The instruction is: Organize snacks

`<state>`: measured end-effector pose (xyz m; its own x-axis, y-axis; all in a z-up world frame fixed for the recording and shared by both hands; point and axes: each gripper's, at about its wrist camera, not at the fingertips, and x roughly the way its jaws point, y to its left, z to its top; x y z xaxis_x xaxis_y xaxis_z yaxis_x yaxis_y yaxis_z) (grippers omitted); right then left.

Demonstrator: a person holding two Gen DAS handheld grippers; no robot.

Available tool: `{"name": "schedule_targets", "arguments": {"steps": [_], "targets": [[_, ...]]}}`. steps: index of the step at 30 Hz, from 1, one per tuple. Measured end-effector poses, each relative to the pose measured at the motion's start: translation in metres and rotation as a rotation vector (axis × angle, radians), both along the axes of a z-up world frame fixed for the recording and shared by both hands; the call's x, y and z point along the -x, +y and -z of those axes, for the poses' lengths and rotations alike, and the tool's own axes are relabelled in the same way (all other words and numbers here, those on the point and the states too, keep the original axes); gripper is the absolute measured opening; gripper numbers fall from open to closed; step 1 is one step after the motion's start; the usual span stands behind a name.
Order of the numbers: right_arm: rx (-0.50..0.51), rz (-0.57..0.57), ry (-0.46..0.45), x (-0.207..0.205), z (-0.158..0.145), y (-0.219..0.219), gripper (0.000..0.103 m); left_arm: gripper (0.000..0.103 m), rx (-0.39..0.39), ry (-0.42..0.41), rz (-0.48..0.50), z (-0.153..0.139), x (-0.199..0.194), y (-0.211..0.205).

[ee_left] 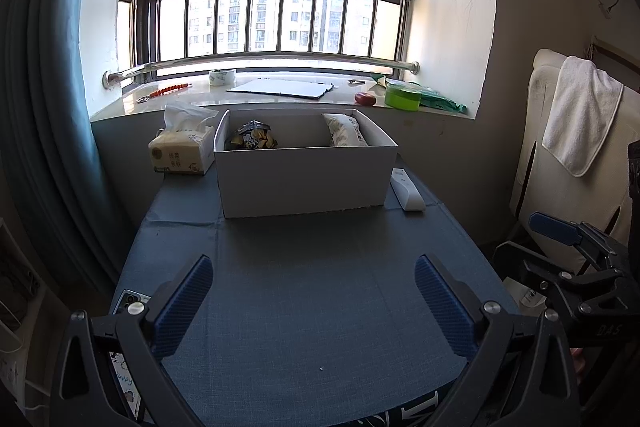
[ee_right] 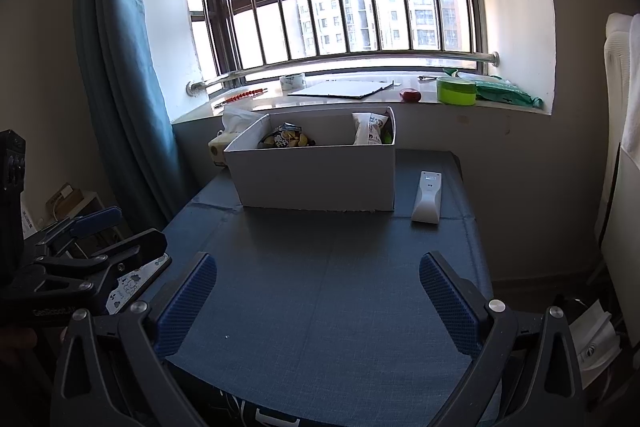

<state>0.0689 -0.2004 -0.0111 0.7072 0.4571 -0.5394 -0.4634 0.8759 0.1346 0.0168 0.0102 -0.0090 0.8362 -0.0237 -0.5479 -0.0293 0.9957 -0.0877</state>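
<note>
Blue-clothed table (ee_left: 304, 287): near half bare, no loose snacks anywhere on it in either view.

White box (ee_left: 304, 179) at far centre, open top, against the wall under the window sill. Holds both visible snacks: dark chip bag (ee_left: 253, 137) at far-left end, white snack pack (ee_left: 346, 131) at far-right end, well apart, gap between them empty. Right wrist view hints at something green behind the white pack; too small to tell.

Tissue pack (ee_left: 182, 149) just left of box, touching or nearly so. White remote (ee_right: 427, 197) just right of box on the cloth. Neither a snack; likely not part of the job.

Sill clutter (tape roll, green tub (ee_left: 402, 95), green bag) too unclear to call snacks.

Left gripper (ee_left: 314, 301): jaws spread wide, nothing held, hovering over near edge. Right gripper (ee_right: 318, 301): same, released and empty, near edge.

Judgement: looks done or nearly so. All visible snacks boxed, both tools empty and pulled clear of the box. Only possible remainder: tidying spacing inside box, or items out of frame.
</note>
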Motion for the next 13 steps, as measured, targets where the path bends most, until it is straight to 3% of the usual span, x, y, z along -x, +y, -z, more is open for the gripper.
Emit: {"name": "schedule_targets", "arguments": {"steps": [13], "targets": [[0.002, -0.006, 0.005, 0.0022, 0.0017, 0.0009, 0.103, 0.103, -0.012, -0.004, -0.003, -0.0002, 0.0014, -0.0021]]}}
